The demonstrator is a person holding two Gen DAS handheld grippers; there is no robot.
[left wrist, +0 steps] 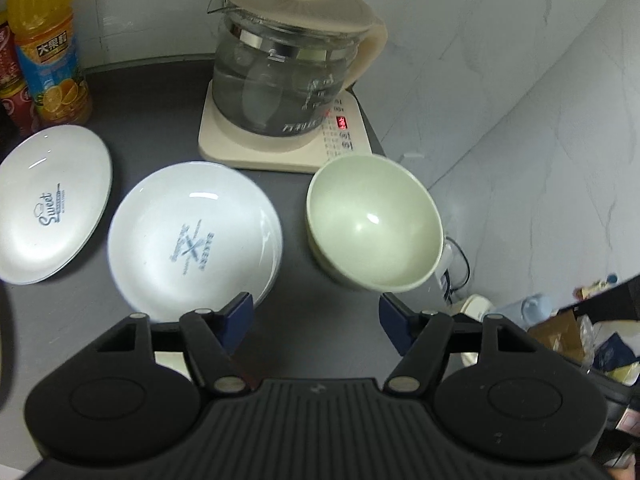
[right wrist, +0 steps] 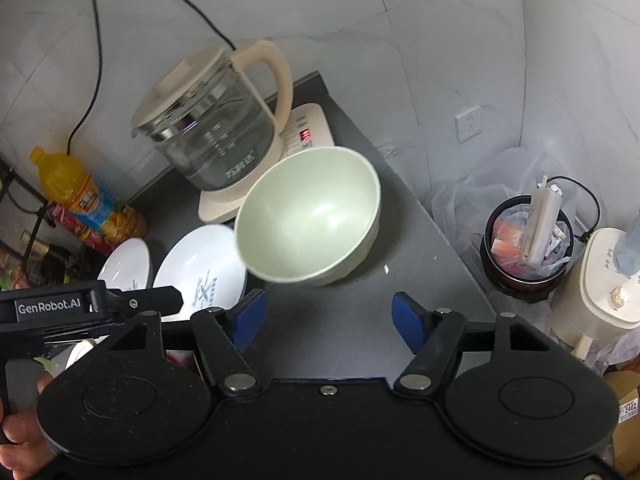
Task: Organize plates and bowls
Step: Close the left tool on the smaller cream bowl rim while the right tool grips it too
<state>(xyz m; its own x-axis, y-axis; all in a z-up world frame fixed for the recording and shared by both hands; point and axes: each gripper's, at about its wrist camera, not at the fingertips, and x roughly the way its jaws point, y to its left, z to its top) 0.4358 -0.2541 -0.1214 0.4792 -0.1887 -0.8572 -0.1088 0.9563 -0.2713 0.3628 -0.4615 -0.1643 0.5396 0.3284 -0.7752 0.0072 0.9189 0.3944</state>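
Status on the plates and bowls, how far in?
Early. Done: nothing visibly stacked; the "Sweet" plate and the second plate lie apart on the counter. In hand: nothing; left gripper and right gripper are open, empty. Left: both plates and the green bowl.

I'm looking down at a dark grey countertop (left wrist: 168,120). Two white plates (left wrist: 52,208) (left wrist: 192,236) are lying at centre left, a pale green bowl (left wrist: 376,224) is sitting at centre right, a kettle base (left wrist: 280,140) is standing above them, and drink bottles (left wrist: 48,52) are standing at upper left.
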